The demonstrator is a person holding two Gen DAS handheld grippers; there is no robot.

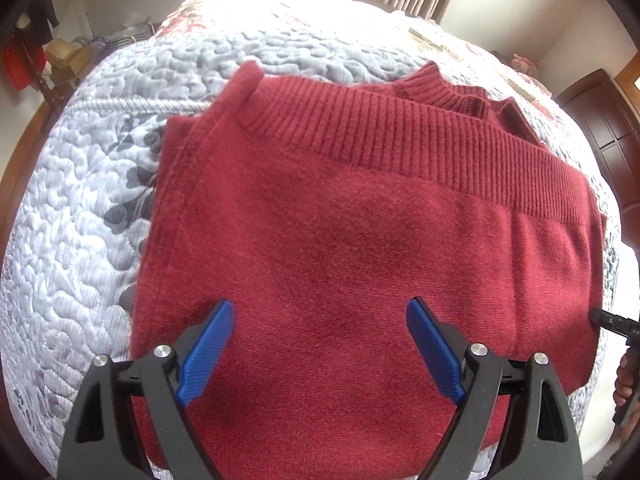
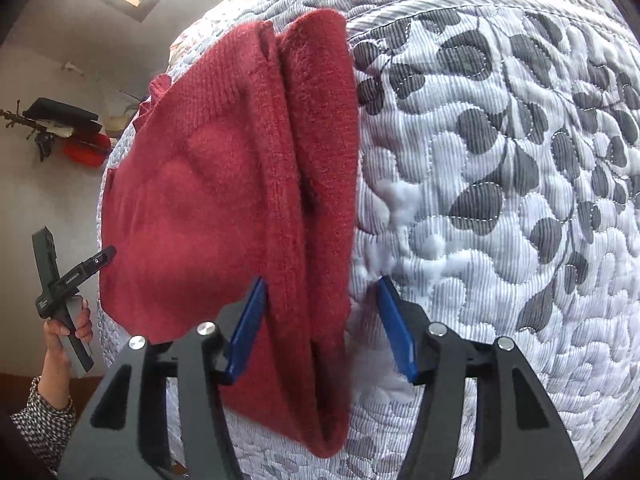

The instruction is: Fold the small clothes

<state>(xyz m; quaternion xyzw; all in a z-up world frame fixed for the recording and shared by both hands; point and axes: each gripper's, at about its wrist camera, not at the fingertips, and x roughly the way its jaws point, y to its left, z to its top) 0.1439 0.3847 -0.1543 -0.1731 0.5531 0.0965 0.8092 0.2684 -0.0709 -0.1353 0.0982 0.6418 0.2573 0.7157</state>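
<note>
the quilted bedspread [image 1: 72, 208], white with grey leaf shapes, fills everything beneath and beyond both grippers and carries the whole job. on it lies the red knitted sweater [image 1: 360, 248], straight ahead of the left gripper [image 1: 320, 344] and spreading well past its fingertips on both sides; from the right gripper [image 2: 320, 320] the same garment runs forward and off to the left, with bare quilt ahead and to the right.

by the look of it the sweater is already folded at least once: the ribbed hem band [image 1: 400, 148] lies across the far side, up near the collar [image 1: 436, 88], and a doubled sleeve or side panel [image 2: 320, 152] is laid lengthwise along the edge nearest the right gripper. so i judge the task well on, with perhaps a last fold or some squaring of the edges left; whether other clothes wait cannot be told.

the left gripper hangs over the near part of the sweater with its blue pads spread wide, holding nothing. the right gripper is likewise wide apart and empty, its jaws straddling the near end of that folded strip without pinching it, so far as can be seen.

smallest, at the far left of the right view, a hand [image 2: 72, 328] in a checked sleeve grips the other tool's handle
</note>
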